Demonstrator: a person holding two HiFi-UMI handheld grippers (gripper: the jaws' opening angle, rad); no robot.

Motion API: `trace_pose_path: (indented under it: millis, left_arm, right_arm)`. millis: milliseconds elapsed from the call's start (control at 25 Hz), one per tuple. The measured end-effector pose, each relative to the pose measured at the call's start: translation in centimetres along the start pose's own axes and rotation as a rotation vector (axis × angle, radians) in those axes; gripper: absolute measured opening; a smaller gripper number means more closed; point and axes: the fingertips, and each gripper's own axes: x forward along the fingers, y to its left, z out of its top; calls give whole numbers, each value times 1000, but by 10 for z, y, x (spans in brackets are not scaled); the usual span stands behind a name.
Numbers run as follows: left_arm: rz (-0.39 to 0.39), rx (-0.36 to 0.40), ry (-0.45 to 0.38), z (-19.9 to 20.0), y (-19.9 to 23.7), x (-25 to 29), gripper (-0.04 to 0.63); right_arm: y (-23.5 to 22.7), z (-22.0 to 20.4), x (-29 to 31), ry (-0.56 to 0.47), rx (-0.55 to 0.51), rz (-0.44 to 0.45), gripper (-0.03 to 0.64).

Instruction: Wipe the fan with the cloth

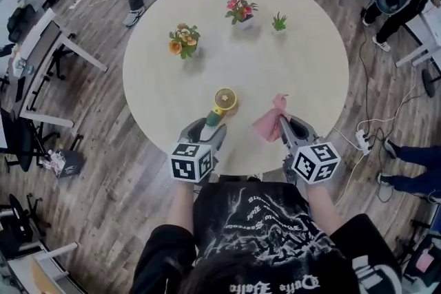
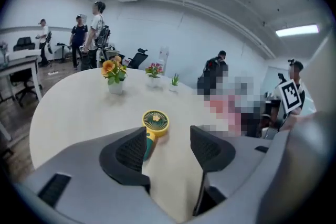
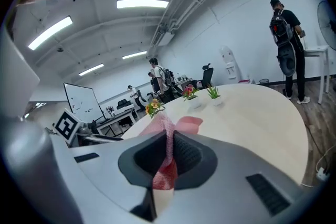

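Note:
A small hand fan (image 1: 221, 105) with a yellow round head and a green handle lies flat on the round table (image 1: 303, 51). In the left gripper view the fan (image 2: 154, 124) lies just beyond the jaws, its handle reaching behind the left pad. My left gripper (image 2: 168, 148) stands open with nothing between its pads; in the head view the left gripper (image 1: 209, 126) sits just short of the handle. My right gripper (image 3: 169, 150) is shut on a pink cloth (image 3: 167, 136). The cloth (image 1: 269, 122) hangs from the right gripper (image 1: 283, 126) to the right of the fan.
Three small potted plants stand farther back on the table: orange flowers (image 1: 184, 40), pink flowers (image 1: 240, 9) and a green sprig (image 1: 279, 23). Several people stand around the room. Desks (image 1: 41, 65) line the left side. A power strip (image 1: 361, 140) lies on the floor at right.

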Motion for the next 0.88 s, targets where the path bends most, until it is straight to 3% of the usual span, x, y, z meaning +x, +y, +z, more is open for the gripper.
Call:
trace_pose_path:
  millis: [160,480,560,880]
  left_arm:
    - [32,-105,-128,-2,5,-24,232]
    - [141,-130,-213,-6,29,-50,56]
    - [126,-129,-222,-5,28,-49,25]
    - [42,-110,-215,-2,17,-41,20]
  right_arm:
    - [2,-7,8,30,-123,-40,31]
    - [-1,-14,12,59,-201,-81,31]
    - [-3,-13,13,58,-209,-90,31]
    - [1,-14,20,68,-256,-100,28]
